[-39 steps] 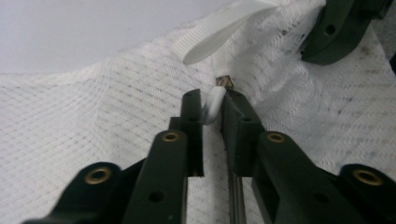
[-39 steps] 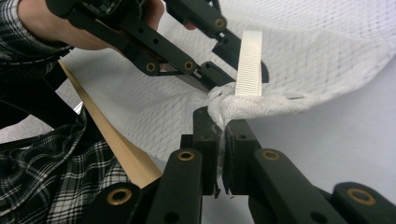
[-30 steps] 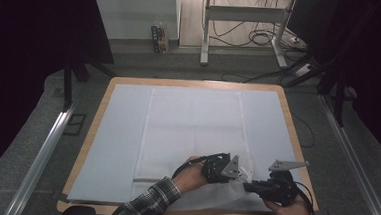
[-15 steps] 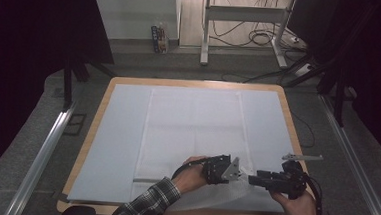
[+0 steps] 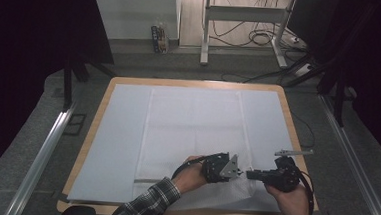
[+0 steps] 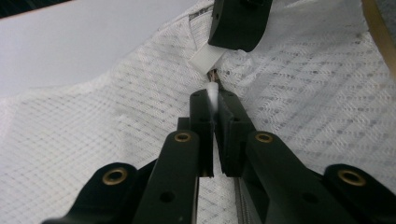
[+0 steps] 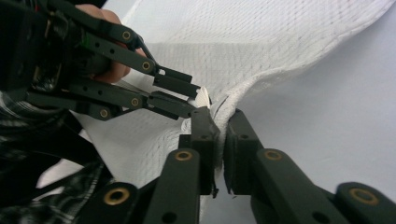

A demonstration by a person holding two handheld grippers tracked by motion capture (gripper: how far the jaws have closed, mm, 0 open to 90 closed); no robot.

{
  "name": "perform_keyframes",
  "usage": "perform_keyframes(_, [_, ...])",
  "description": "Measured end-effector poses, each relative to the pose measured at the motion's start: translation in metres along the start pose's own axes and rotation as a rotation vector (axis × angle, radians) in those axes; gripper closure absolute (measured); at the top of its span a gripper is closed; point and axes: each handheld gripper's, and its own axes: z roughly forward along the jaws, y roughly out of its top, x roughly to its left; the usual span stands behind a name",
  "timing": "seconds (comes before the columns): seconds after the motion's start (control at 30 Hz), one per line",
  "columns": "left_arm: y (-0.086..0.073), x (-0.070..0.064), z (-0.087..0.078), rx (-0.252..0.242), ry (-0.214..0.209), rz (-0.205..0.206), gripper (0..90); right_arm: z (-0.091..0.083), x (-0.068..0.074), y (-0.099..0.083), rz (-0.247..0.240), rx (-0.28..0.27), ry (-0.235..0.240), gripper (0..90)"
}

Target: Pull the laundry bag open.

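A white mesh bag (image 5: 229,191) lies crumpled near the table's front edge, right of centre. Its zipper (image 6: 213,75) runs up the raised fold of the mesh bag (image 6: 107,121). My left gripper (image 5: 238,172) points right; in its own view the left gripper (image 6: 212,106) is shut on a small white tab at the zipper. My right gripper (image 5: 249,174) faces it, tip to tip. The right gripper (image 7: 217,122) is shut on the bag's (image 7: 261,42) raised edge. The left gripper (image 7: 194,98) and a hand sit just beyond it.
A pale sheet (image 5: 193,117) covers the wooden table (image 5: 291,127). Metal rails (image 5: 43,153) run along both sides on the floor. A desk frame and cables (image 5: 263,37) stand beyond the far edge. A plaid sleeve (image 5: 147,205) comes in from the front.
My right gripper has risen from the front edge and closed in on the left gripper's tip. The left gripper has stayed almost still.
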Motion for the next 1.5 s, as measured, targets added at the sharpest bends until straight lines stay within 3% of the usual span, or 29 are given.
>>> perform_keyframes(0.2, [-0.003, 0.002, -0.002, -0.024, -0.016, -0.033, 87.3, -0.001, 0.003, -0.001, -0.011, -0.008, -0.023, 85.2])
perform_keyframes(0.43, [-0.007, 0.0, -0.003, -0.021, -0.007, -0.018, 87.6, -0.002, 0.004, -0.002, 0.009, -0.02, -0.022, 85.6])
perform_keyframes(0.63, [-0.011, 0.001, -0.005, -0.033, -0.026, -0.036, 87.7, -0.001, 0.004, -0.003, 0.012, -0.014, -0.024, 85.7])
perform_keyframes(0.73, [-0.015, 0.003, -0.006, -0.029, -0.029, -0.043, 87.7, -0.003, 0.007, -0.003, -0.003, -0.023, -0.056, 85.8])
perform_keyframes(0.8, [-0.02, 0.007, -0.007, -0.032, -0.052, -0.066, 87.7, -0.006, 0.007, -0.002, -0.016, -0.037, -0.086, 85.9])
perform_keyframes(0.87, [-0.023, 0.008, -0.008, -0.041, -0.062, -0.079, 87.7, -0.008, 0.005, -0.003, -0.007, -0.039, -0.071, 85.9])
perform_keyframes(1.07, [-0.026, 0.006, -0.011, -0.034, -0.063, -0.063, 87.7, -0.004, 0.006, -0.003, -0.013, -0.022, -0.066, 85.9])
perform_keyframes(1.13, [-0.03, 0.006, -0.012, -0.018, -0.059, -0.052, 87.7, -0.005, 0.007, -0.004, -0.021, -0.024, -0.094, 85.9])
perform_keyframes(1.2, [-0.036, 0.008, -0.014, -0.017, -0.069, -0.068, 87.7, -0.008, 0.005, -0.004, -0.017, -0.029, -0.099, 85.9])
perform_keyframes(1.5, [-0.042, 0.005, -0.019, -0.024, -0.075, -0.063, 87.6, -0.005, 0.005, -0.007, -0.022, -0.006, -0.077, 85.9])
